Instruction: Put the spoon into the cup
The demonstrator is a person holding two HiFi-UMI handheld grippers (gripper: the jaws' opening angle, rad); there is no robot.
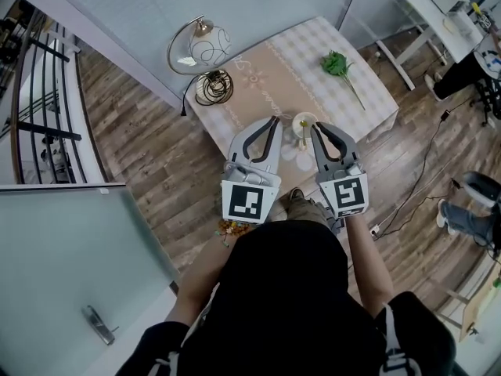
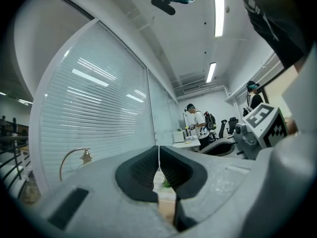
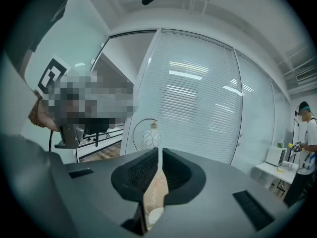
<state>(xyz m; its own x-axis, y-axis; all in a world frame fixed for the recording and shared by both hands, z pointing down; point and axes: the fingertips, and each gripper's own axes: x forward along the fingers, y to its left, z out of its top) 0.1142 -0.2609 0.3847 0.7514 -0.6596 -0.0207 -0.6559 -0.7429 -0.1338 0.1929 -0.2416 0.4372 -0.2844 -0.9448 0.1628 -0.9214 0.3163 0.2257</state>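
Golden and thin, the spoon (image 1: 302, 137) is sitting at the white cup (image 1: 304, 121), between the two sets of jaw tips; whether it is already inside, I cannot tell. I am holding the left gripper (image 1: 273, 120) and right gripper (image 1: 315, 126) closed on nothing. I am judging it light, stiff, slippery: pinching mid-handle looks best.

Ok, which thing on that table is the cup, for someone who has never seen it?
Start at the table with the pale checked cloth. The cup stands near its front edge, between the tips of the left gripper and the right gripper. It is small, round and cream, unlike the tall globe lamp at the left corner and the green flower farther right.
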